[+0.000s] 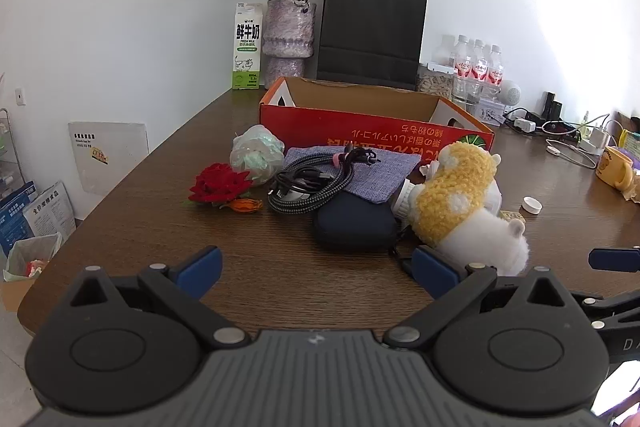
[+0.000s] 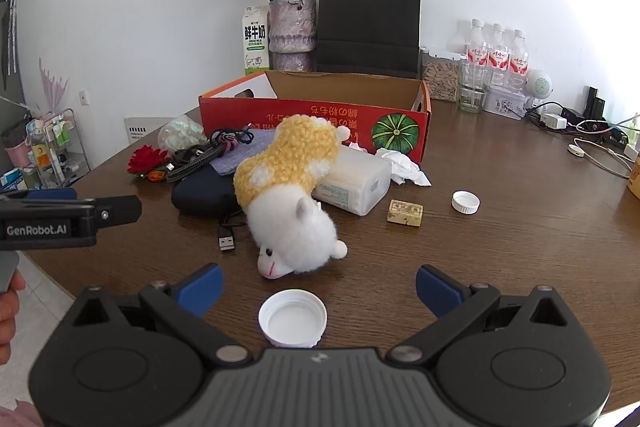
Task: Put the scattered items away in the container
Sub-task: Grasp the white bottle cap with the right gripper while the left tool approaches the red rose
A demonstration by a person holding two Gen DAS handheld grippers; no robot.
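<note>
An open red cardboard box stands at mid-table. In front of it lie a yellow-and-white plush toy, a coiled black cable, a purple cloth, a dark blue pouch, a red fabric flower, a tissue pack, a small yellow block and two white caps. My left gripper is open, short of the pouch. My right gripper is open, with the nearer cap just behind its fingers.
Along the back wall stand a vase of dried roses, a milk carton, a black paper bag and water bottles. Chargers and cables crowd the far right. The table edge curves away on the left.
</note>
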